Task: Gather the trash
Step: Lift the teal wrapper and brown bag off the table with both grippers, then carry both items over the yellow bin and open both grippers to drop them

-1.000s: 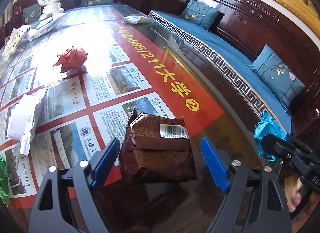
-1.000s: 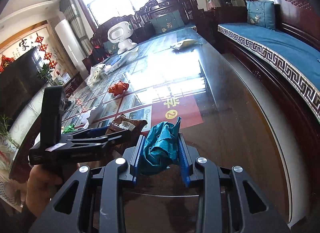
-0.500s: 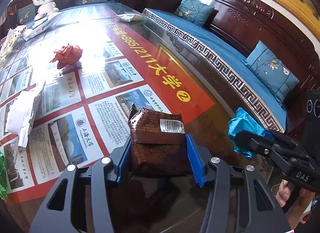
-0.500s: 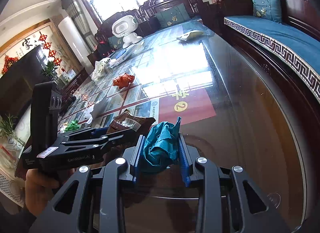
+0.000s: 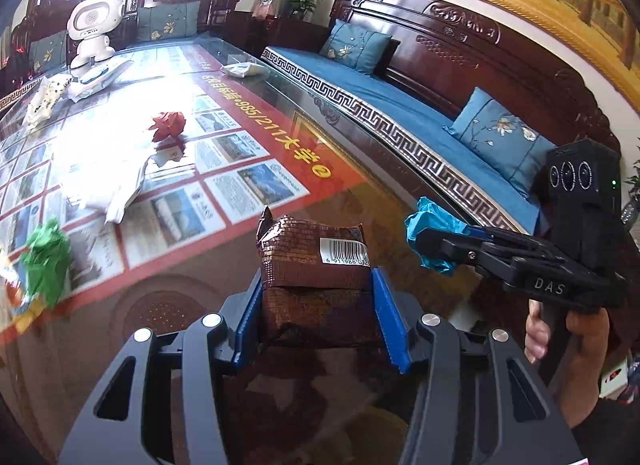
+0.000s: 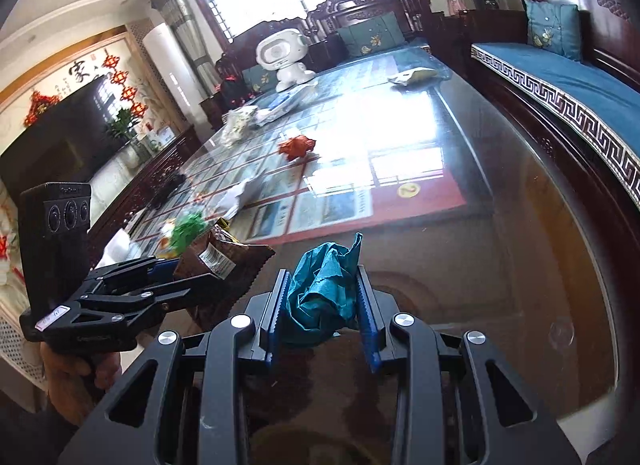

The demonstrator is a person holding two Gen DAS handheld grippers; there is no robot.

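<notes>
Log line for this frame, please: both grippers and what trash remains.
left gripper: shut on brown wrapper | right gripper: shut on teal paper | on table: red paper, green paper

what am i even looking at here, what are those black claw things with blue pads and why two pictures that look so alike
Those are two handheld grippers, one in each of a person's hands, each carrying a fisheye camera that looks forward along its jaws. So each picture is one gripper's own view, and each also catches the other gripper from the side.

The left gripper is shut on a brown snack wrapper with a barcode. The right gripper is shut on a crumpled teal paper.

Below is a glass-topped table with a printed poster under the glass. Still lying on it: a red paper ball, a green crumpled paper, white crumpled paper and a white toy robot at the far end.
</notes>
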